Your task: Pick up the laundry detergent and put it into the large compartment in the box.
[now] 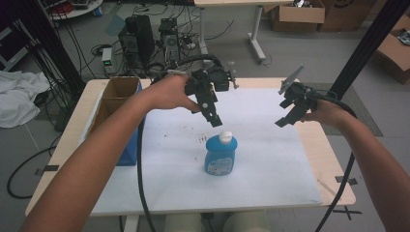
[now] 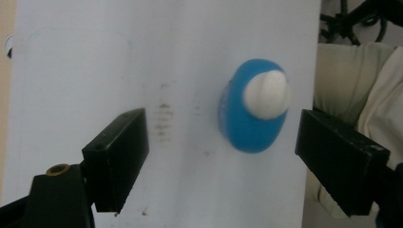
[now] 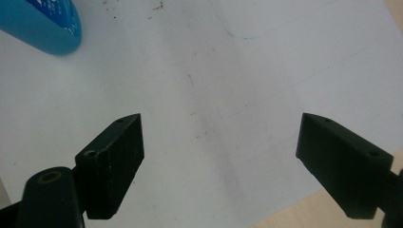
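Observation:
A blue bottle [image 1: 220,155] with a white cap [image 1: 225,137] stands upright near the middle of the white table cover [image 1: 270,164]. My left gripper [image 1: 213,117] hovers just above and behind the cap, pointing down, open and empty. Looking straight down in the left gripper view, the bottle [image 2: 252,114] lies between the two spread jaws, nearer the right one, with my left gripper [image 2: 221,154] apart from it. My right gripper [image 1: 286,118] hangs open over the right part of the table, holding nothing. In the right gripper view, the bottle's base [image 3: 43,23] is at the top left corner, far from my right gripper [image 3: 218,147].
An open cardboard box [image 1: 117,94] on a blue container stands at the table's left edge. The wooden table edge [image 1: 329,159] runs along the right. Cables, computer cases [image 1: 138,38] and boxes sit on the floor beyond the table. A black post [image 1: 367,43] rises at the right.

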`<state>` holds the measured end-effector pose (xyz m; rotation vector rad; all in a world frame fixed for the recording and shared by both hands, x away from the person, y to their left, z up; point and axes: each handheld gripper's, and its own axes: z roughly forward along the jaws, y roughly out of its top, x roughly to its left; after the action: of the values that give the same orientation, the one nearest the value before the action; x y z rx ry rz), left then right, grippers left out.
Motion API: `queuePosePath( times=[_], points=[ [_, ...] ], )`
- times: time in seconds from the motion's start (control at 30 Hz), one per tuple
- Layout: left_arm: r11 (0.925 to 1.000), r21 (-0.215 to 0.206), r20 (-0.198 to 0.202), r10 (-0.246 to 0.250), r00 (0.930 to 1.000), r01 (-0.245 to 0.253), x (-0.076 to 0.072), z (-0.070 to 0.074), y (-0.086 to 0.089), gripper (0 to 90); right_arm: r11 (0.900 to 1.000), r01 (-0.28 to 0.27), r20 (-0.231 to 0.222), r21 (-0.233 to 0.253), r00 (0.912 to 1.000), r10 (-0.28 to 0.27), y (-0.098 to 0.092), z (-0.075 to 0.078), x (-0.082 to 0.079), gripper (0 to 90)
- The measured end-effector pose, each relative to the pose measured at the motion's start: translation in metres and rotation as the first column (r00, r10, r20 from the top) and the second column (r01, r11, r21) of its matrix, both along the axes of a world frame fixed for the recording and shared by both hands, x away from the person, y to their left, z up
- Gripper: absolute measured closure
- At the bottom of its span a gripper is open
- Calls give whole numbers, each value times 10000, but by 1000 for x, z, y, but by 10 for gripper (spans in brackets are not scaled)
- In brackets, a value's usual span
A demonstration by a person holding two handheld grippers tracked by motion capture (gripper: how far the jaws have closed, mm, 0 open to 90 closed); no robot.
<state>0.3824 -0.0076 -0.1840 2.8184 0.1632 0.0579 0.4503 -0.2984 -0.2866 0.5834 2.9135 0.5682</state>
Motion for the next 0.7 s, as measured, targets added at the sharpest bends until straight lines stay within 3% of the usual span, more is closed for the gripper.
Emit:
queuePosePath(
  times=[0.43, 0.7],
  points=[
    [9980, 48, 88, -634, 9979, 634, -16, -6, -11, 192, 10000, 5, 25, 6, 10000, -5, 1, 0, -3, 163],
    [9945, 388, 111, -982, 9951, 977, -26, -17, -23, 191, 10000, -33, 11, -17, 10000, 33, 3, 0, -3, 163]
  ],
)
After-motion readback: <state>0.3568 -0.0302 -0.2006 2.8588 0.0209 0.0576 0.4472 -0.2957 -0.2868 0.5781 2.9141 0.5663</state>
